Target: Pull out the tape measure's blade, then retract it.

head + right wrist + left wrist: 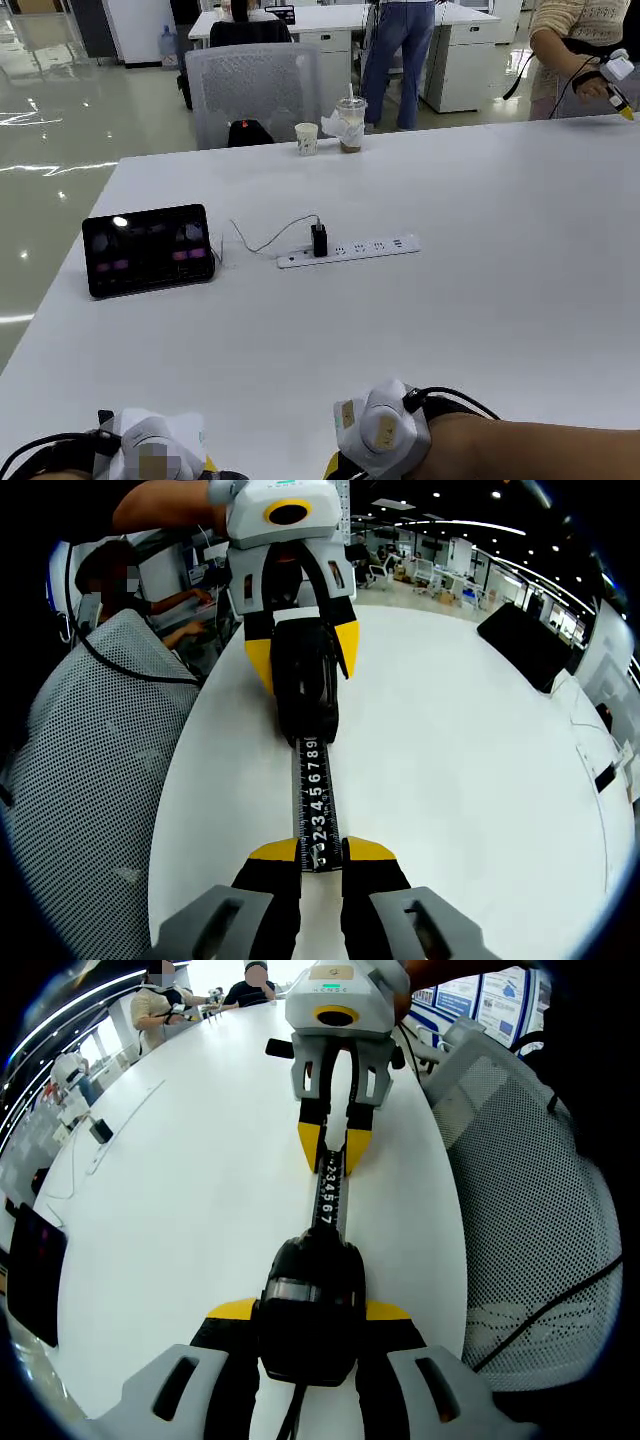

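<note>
A black tape measure case sits between the yellow tips of my left gripper, which is shut on it. A short length of black blade with white numbers runs from the case along the white table. My right gripper is shut on the blade's end. In the right gripper view the case faces me, clamped by the left gripper. In the head view both grippers sit at the bottom edge, the left gripper close beside the right gripper.
On the table lie a dark tablet and a white power strip with a plugged charger. Two cups stand at the far edge. A grey mesh chair is beside the table. People stand beyond it.
</note>
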`<state>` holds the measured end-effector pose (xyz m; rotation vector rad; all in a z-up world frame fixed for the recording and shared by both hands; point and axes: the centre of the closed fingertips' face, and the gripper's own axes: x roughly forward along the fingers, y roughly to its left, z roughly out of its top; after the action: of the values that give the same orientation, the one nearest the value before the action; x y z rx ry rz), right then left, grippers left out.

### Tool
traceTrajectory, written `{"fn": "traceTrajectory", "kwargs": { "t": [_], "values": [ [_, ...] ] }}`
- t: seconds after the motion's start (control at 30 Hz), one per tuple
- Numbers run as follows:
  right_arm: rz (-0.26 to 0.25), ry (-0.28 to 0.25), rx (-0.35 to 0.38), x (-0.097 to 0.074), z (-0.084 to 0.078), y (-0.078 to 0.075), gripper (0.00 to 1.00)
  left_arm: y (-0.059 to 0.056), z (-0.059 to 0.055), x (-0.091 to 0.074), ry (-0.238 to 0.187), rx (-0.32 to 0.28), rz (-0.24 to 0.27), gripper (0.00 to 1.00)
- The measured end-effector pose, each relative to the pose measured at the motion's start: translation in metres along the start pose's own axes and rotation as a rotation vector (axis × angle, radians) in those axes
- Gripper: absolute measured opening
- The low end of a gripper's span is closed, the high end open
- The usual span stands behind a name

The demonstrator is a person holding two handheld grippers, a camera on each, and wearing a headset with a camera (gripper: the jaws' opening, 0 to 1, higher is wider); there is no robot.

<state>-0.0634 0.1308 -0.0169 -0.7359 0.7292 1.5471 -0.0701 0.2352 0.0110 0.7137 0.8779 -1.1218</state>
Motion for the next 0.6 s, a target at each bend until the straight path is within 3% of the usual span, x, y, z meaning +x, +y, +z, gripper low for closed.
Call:
{"fn": "traceTrajectory", "kwargs": {
  "t": [0.6],
  "values": [
    [-0.005,0.005,0.014,-0.0077,-0.0098,-0.0021,0.11,-0.0004,0.0,0.0003,0.0,0.011,-0.005,0.31]
  ]
}}
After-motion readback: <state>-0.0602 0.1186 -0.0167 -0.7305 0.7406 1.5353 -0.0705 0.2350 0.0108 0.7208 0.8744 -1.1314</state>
